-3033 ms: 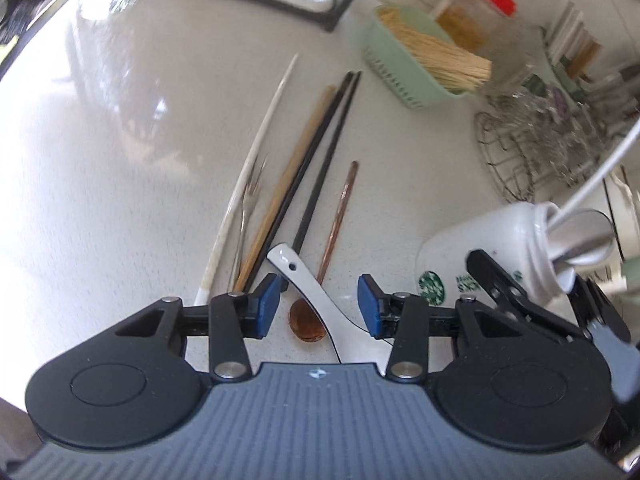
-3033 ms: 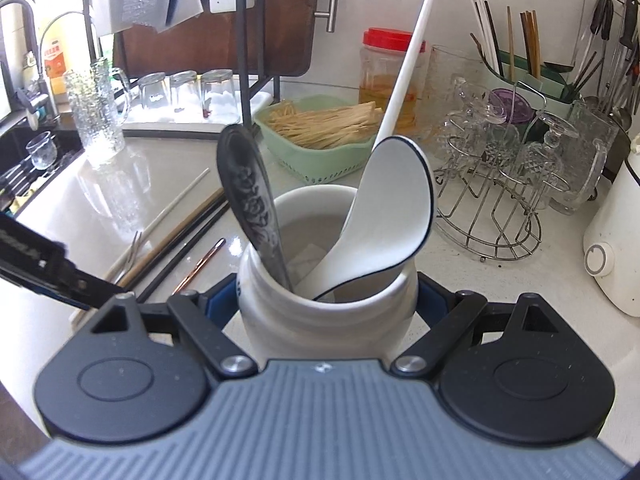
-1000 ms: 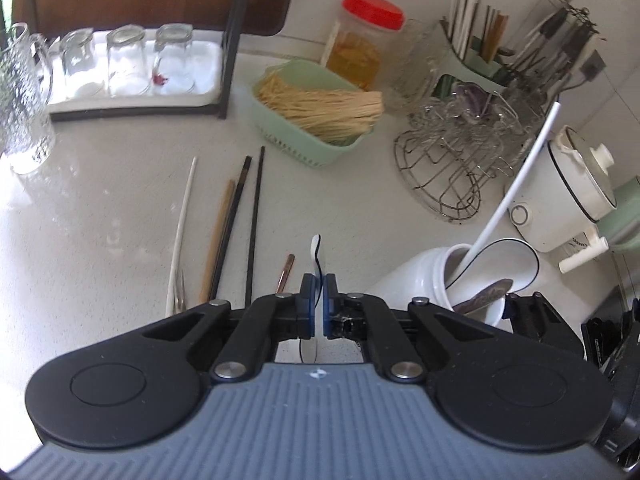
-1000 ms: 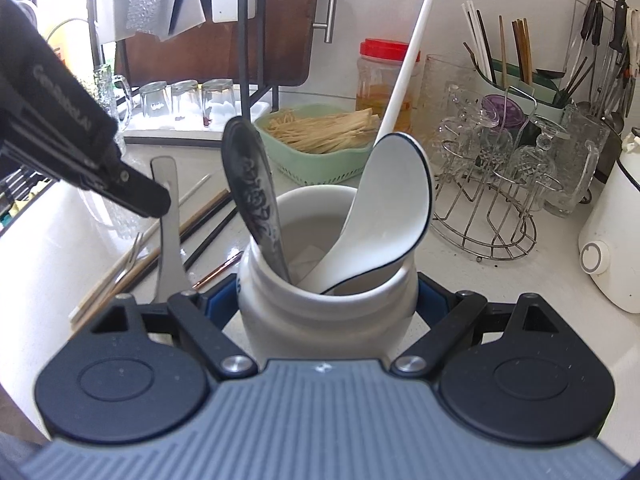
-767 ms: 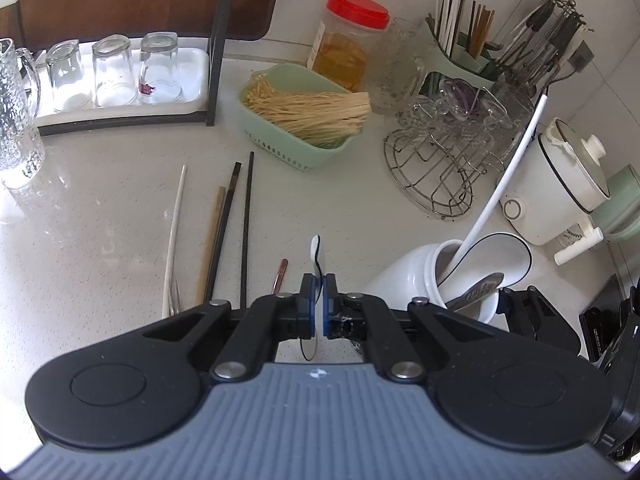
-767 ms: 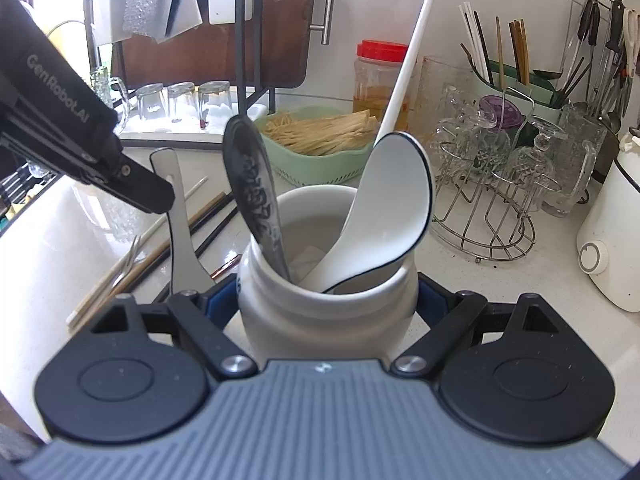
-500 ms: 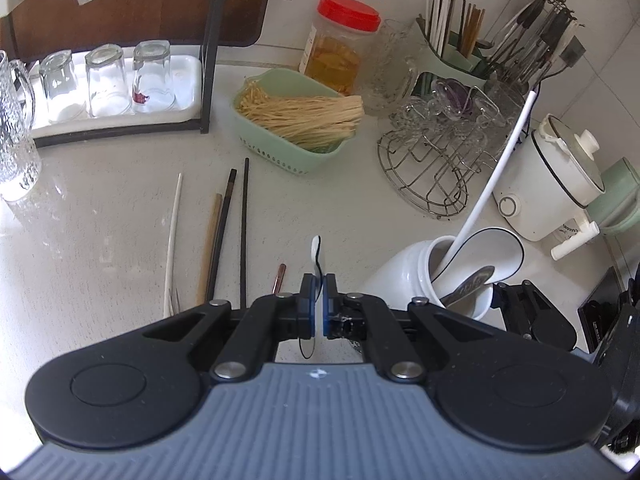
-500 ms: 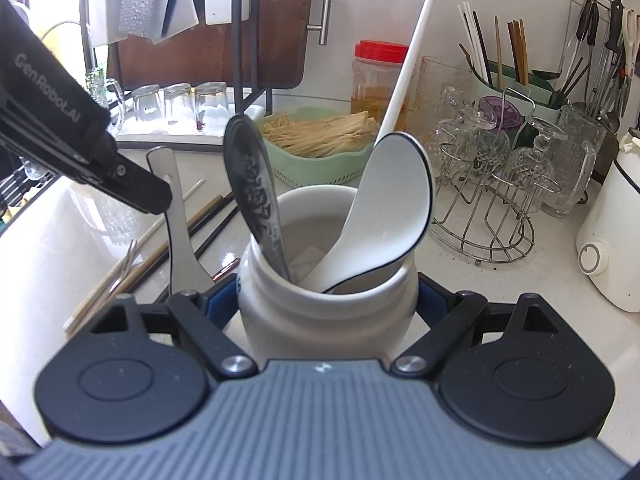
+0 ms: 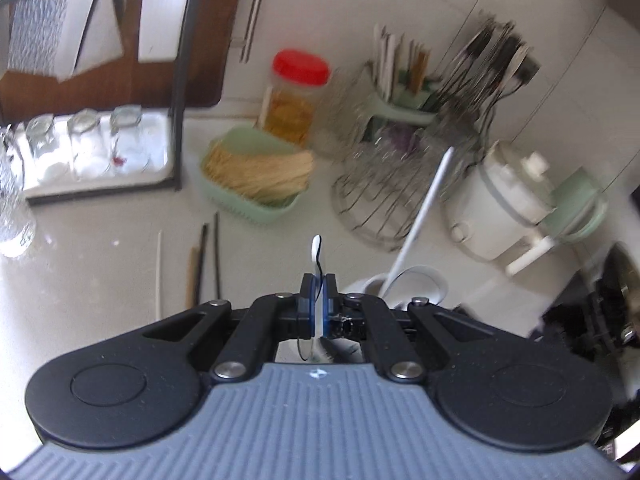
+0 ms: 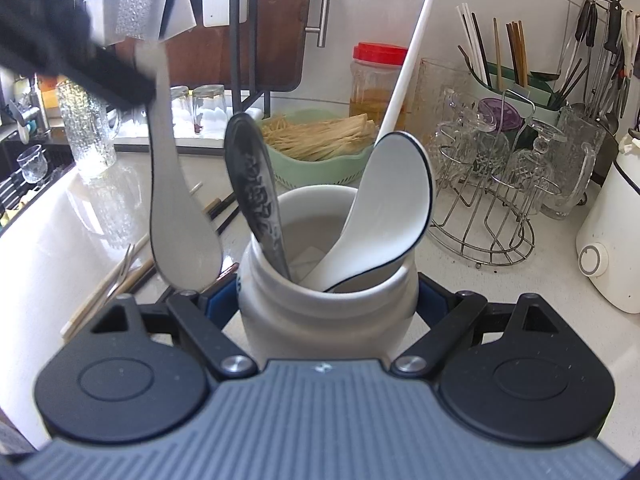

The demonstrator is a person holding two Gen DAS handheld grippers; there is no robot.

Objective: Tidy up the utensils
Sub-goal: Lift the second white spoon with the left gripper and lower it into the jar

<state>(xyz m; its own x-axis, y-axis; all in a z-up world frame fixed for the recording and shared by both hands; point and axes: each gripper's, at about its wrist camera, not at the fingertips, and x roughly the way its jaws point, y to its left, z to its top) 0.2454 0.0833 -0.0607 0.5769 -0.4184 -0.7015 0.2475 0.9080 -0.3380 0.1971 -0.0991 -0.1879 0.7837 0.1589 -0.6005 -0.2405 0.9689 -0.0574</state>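
1. Two grips: left gripper [image 9: 319,294] pinches a white ceramic spoon [image 10: 180,216] hanging left of the white jar [image 10: 328,312].
2. Right gripper [image 10: 328,300] clamps that jar.
3. Risk: the dangling bowl could strike the rim.

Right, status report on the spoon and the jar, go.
Left gripper shut on white spoon, lifted beside jar. Right gripper clamps jar. Two spoons already crowd its mouth.

left gripper [image 9: 319,300] | is being raised from counter height, clamped on the white spoon [image 10: 176,216] | spoon is being carried up off the counter [image 10: 48,240], now hanging bowl-down beside the white jar [image 10: 320,312] rim
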